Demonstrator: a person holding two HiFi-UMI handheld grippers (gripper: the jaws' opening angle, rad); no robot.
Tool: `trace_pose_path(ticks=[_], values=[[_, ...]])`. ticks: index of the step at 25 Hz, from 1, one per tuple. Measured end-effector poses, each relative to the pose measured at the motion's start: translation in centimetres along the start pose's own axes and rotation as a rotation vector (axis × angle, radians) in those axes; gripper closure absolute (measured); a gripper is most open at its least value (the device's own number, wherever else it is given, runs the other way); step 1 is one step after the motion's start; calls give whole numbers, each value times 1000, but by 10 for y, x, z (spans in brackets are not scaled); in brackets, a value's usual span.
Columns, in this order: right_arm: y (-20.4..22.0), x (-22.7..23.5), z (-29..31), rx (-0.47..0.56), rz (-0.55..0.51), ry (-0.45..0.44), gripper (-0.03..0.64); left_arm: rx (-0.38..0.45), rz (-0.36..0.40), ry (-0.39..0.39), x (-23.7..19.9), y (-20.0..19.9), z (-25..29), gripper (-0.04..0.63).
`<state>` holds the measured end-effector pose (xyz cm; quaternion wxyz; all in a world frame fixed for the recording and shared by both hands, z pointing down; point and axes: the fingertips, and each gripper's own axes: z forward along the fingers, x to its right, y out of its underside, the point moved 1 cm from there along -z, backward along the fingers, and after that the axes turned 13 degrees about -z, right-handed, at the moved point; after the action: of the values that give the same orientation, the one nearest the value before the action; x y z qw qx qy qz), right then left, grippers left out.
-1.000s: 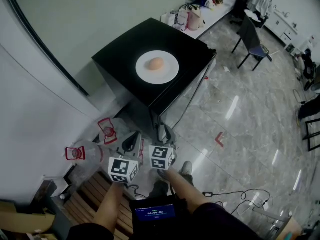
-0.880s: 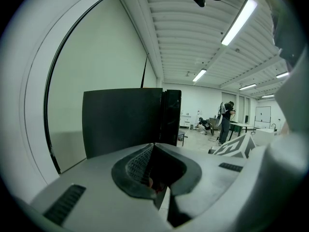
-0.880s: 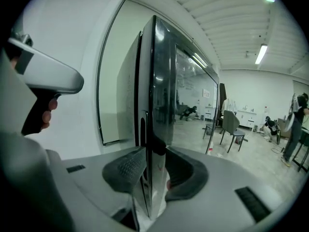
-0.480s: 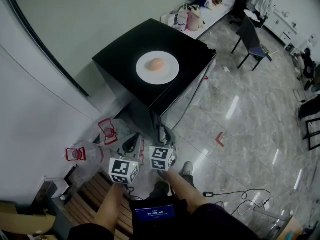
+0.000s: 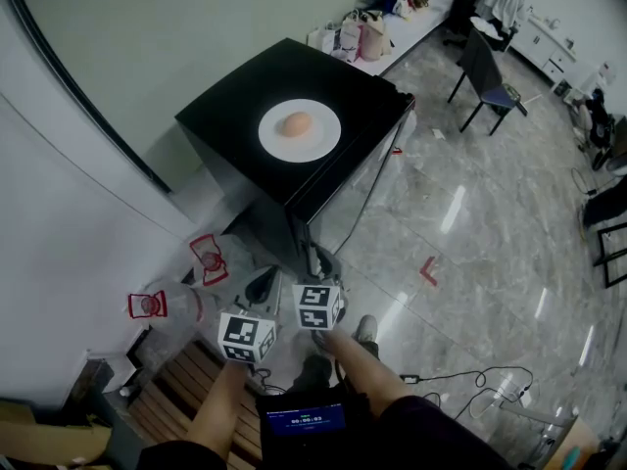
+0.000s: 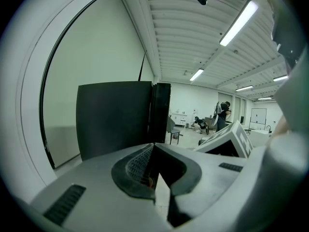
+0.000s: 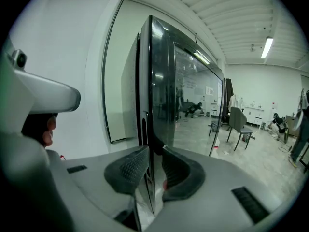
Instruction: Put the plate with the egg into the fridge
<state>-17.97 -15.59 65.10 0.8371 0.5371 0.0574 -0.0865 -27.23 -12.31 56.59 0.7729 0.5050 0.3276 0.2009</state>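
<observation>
A white plate (image 5: 321,147) with a brown egg (image 5: 297,123) rests on top of a small black fridge (image 5: 240,96). In the head view both grippers sit low at the fridge's front corner. My right gripper (image 7: 154,151) has the edge of the glass fridge door (image 7: 161,81) between its pads; its jaws have just been closing and now touch the door on both sides. My left gripper (image 6: 153,146) is shut on nothing and points at the fridge's black side (image 6: 113,117). The plate is out of both gripper views.
Two clear jugs with red handles (image 5: 209,255) (image 5: 149,304) stand on the floor left of the grippers, beside a wooden pallet (image 5: 181,390). A white wall runs along the left. A chair (image 5: 487,76), bags (image 5: 362,32) and a floor cable (image 5: 470,380) lie to the right.
The head view has shifted a little. Both grippers stay at the fridge's front corner. Plate and egg have not moved.
</observation>
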Motion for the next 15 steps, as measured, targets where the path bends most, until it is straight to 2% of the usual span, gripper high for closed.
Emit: trace_pose_path(ticks=[10, 15], values=[[-1, 3, -6, 1, 12, -1, 538, 5, -22, -10, 2, 2, -2, 583], [15, 25, -35, 34, 14, 16, 548, -1, -47, 2, 1, 10, 1, 583]])
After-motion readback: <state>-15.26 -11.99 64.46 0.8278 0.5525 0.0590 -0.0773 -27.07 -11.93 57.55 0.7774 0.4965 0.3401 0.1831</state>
